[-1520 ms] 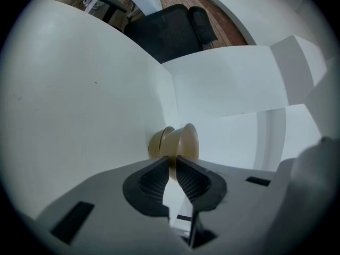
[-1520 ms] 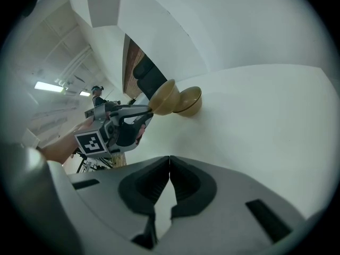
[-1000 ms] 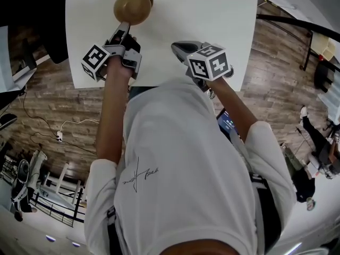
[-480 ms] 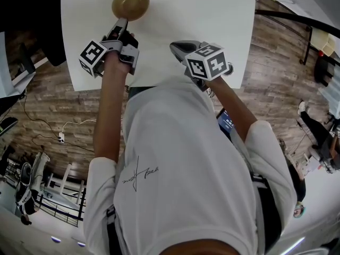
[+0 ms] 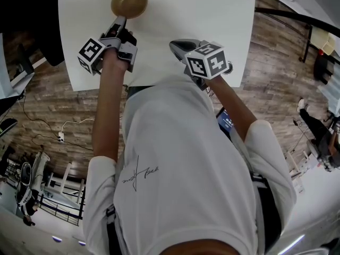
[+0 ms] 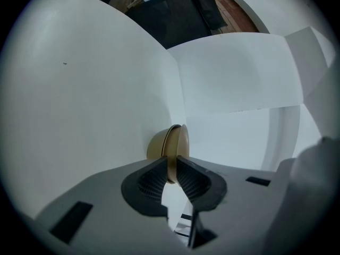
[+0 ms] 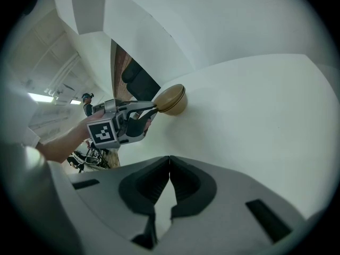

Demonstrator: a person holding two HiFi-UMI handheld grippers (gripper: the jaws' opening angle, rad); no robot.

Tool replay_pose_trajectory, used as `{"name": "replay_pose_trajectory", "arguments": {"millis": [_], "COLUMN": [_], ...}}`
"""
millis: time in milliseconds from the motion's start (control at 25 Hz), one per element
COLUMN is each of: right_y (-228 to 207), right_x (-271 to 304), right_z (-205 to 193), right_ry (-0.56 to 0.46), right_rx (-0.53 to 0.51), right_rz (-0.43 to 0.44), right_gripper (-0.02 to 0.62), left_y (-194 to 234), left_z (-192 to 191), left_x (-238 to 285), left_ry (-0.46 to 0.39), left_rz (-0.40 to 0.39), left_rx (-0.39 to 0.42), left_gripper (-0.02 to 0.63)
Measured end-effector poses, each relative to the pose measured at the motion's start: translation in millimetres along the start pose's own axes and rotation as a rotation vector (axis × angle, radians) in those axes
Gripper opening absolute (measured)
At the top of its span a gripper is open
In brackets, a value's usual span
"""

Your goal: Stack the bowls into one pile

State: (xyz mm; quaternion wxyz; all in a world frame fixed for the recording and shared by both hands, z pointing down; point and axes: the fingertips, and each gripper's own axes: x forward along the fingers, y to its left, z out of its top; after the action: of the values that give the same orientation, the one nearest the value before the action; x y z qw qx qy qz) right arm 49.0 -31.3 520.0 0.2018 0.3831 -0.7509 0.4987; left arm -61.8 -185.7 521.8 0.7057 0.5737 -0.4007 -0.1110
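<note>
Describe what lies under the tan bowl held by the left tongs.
Only the white table shows beneath the tan bowl, whose rim the left tongs pinch. Its underside and any contact are hidden.

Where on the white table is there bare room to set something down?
Bare: the white table right of the tan bowls, beyond the shut right gripper. Crowded: far left, where the left gripper clamps the bowls' rim.

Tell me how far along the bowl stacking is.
Mostly done: the tan bowls appear nested in one pile on the white table, no other bowl in view. In hand: the jaws of the left gripper grip the pile's rim. Left: releasing it. The right gripper is shut, empty.
</note>
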Motion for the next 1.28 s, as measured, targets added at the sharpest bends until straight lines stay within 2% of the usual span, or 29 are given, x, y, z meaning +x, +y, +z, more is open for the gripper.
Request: {"name": "replay_pose_trajectory", "arguments": {"millis": [480, 640, 920, 1280], "right_y": [-1, -2, -1, -1], "right_x": [-1, -1, -2, -1], "right_z": [1, 1, 4, 6], "right_ry": [-0.001, -0.001, -0.001, 0.003], "right_rx": [0.000, 0.002, -0.007, -0.031], "right_rz": [0.000, 0.002, 0.007, 0.011], "right_gripper": [0.011, 0.011, 0.011, 0.011], "left_y": [-1, 1, -1, 15], "left_z": [2, 4, 3, -4], "left_x": [-1, -4, -6, -17], "left_ry": [-0.014, -0.032, -0.029, -0.037], "left_rz": [0.011, 0.029, 0.022, 0.043], "left_rx": [0.018, 0.032, 0.032, 0.026], "left_gripper": [0.044, 0.078, 0.078, 0.078]}}
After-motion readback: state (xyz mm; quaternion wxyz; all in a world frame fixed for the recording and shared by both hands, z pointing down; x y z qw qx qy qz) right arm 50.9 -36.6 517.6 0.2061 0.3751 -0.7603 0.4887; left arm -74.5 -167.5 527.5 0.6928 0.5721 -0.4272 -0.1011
